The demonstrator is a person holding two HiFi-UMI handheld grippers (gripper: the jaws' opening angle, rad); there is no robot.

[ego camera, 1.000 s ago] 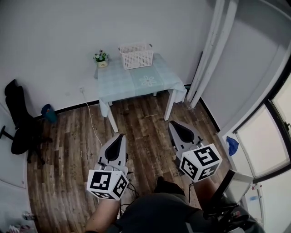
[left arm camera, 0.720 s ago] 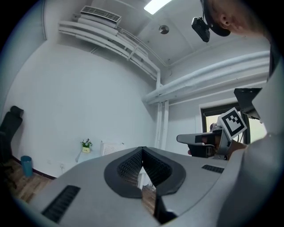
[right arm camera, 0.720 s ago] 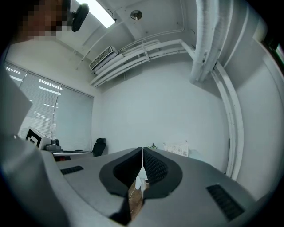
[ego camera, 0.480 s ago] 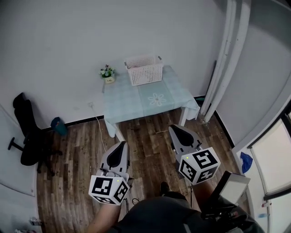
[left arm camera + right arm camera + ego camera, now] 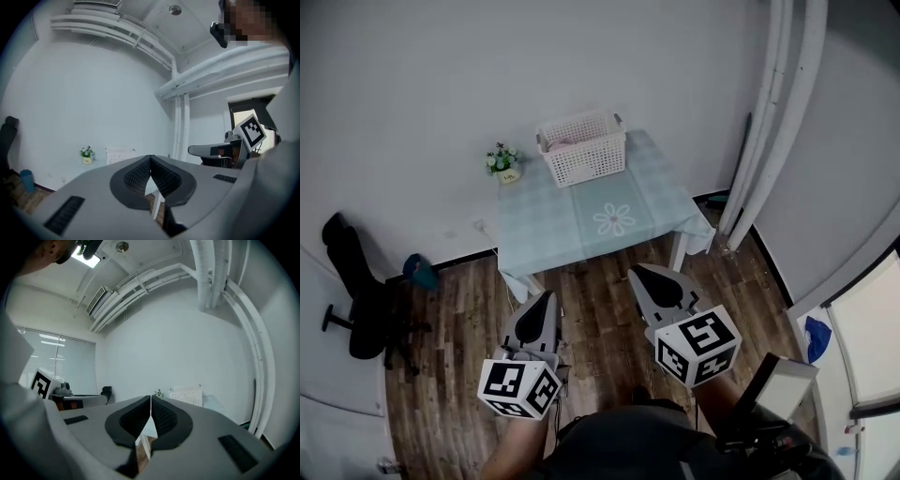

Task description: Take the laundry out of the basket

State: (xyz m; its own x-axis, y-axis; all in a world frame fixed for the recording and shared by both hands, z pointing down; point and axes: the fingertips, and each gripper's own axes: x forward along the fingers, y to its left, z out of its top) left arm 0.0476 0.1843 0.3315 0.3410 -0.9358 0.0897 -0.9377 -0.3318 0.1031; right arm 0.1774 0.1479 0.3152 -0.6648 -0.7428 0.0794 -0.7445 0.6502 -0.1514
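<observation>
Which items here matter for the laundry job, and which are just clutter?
Job: white basket on the table, pinkish laundry inside it, left hand-held gripper and right hand-held gripper, both shut, empty.
Lying about: flower pot beside the basket, black office chair, blue object by the wall.

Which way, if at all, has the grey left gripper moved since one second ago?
Yes: the grey left gripper moved forward, towards the table with the pale green cloth; the gap between them has narrowed.
</observation>
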